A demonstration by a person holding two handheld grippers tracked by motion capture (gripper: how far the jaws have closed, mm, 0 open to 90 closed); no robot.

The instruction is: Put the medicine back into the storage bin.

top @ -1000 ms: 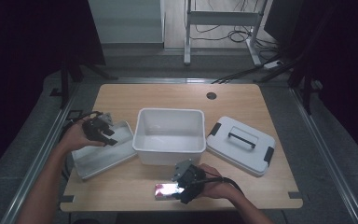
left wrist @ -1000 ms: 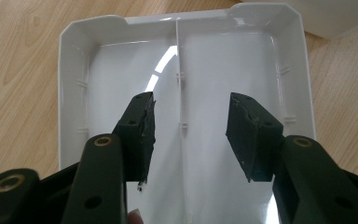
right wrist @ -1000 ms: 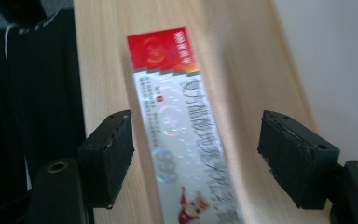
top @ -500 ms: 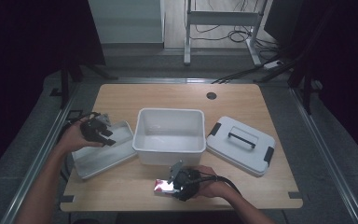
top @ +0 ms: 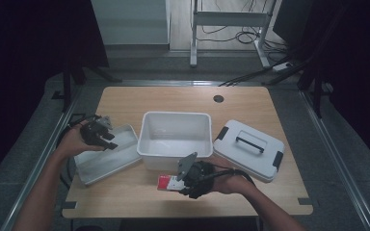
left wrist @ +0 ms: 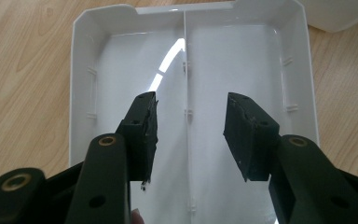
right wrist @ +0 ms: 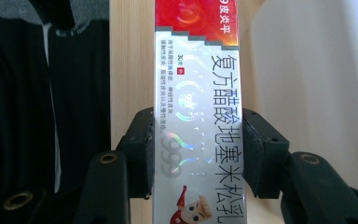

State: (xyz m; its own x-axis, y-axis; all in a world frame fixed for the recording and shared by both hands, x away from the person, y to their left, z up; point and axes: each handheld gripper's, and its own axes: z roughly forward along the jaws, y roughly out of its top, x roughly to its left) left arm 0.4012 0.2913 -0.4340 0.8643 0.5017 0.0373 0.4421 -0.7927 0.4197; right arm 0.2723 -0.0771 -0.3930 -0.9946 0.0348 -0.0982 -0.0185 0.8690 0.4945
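A slim red and silver box with printed characters sits between the pads of my right gripper, whose jaws have just been closing on it and now press its two long sides. In the high view the box hangs a little above the table's front edge in that right gripper. My left gripper hovers over a shallow white divided tray at the left. Its jaws stand open with nothing between them, and the left gripper looks straight down at the tray.
A deep white bin stands at the table's middle, just behind the right hand. A white lid with a dark handle lies to its right. A round cable hole sits near the far edge.
My right gripper has closed on the box and lifted it off the table. The left hand has stayed over the tray.
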